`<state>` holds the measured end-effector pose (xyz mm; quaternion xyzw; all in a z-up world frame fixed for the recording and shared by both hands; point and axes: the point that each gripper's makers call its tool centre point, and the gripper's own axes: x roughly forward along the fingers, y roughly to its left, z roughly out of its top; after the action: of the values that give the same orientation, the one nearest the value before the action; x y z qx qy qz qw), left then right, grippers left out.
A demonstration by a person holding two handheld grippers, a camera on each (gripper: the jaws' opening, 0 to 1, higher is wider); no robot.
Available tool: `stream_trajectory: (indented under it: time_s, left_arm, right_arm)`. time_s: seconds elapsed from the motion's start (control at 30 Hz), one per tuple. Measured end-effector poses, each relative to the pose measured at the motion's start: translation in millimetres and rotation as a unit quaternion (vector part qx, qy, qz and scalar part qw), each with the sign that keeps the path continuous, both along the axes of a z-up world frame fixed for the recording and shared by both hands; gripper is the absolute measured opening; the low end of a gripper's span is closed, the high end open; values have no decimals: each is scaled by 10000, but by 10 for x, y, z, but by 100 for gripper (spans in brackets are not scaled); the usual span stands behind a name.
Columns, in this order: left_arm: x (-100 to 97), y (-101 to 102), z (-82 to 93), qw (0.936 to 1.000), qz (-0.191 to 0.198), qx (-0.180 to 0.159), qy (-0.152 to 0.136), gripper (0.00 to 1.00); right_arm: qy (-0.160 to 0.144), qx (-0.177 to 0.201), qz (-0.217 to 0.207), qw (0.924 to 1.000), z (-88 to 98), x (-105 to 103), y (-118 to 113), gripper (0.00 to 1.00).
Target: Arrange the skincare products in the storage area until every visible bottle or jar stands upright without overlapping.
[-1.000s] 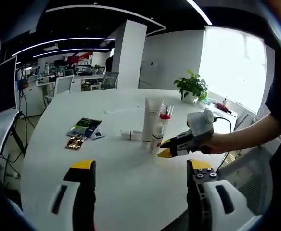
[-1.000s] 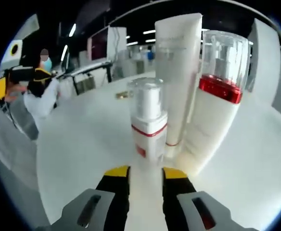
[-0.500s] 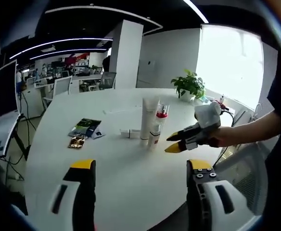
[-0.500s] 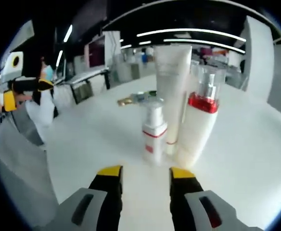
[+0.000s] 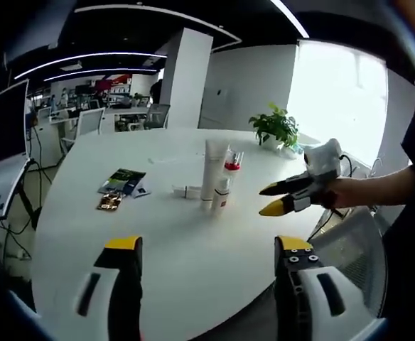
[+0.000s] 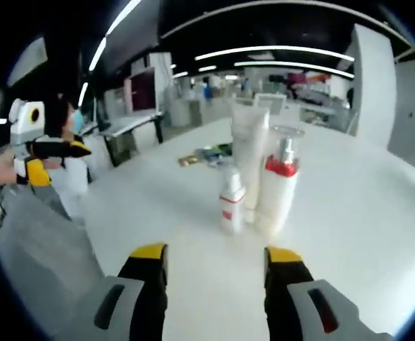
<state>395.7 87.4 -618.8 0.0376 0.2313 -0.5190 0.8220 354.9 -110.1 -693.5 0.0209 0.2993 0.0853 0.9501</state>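
Three skincare products stand upright and close together on the white round table [image 5: 179, 249]: a tall white tube [image 5: 214, 170] [image 6: 249, 149], a white pump bottle with a red collar [image 5: 230, 172] [image 6: 278, 188], and a small white bottle with a red band [image 5: 222, 194] [image 6: 232, 206]. A small white item [image 5: 185, 190] lies flat just left of them. My right gripper [image 5: 270, 199] [image 6: 214, 254] hovers open to the right of the group, well apart from it and holding nothing. My left gripper [image 5: 207, 245] [image 6: 57, 160] is open and empty over the table's near edge.
A dark-green pamphlet [image 5: 125, 182] and a gold sachet [image 5: 110, 203] lie left of the bottles. A potted plant [image 5: 277, 128] stands at the far right of the table. Office chairs [image 5: 90, 124] and desks stand behind. A person's sleeve [image 6: 44, 241] is at the left.
My right gripper has backed away from the three bottles and its jaws have spread wider. The bottles stay standing where they were. The left gripper has barely shifted.
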Motion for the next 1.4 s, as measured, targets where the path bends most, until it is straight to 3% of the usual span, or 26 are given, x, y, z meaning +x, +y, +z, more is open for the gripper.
stream_trajectory:
  time_s: [0.53, 1.03, 1.4]
  left_arm:
    - [-11, 300, 7, 9993, 331, -106, 113, 70]
    - [36, 333, 32, 9992, 374, -52, 115, 73]
    - [38, 305, 65, 9996, 275, -47, 105, 84]
  right_arm:
    - [-144, 413, -18, 9990, 329, -325, 180, 79]
    - [-172, 688, -173, 9973, 491, -656, 105, 99]
    - [-14, 816, -167, 9965, 477, -762, 26, 99]
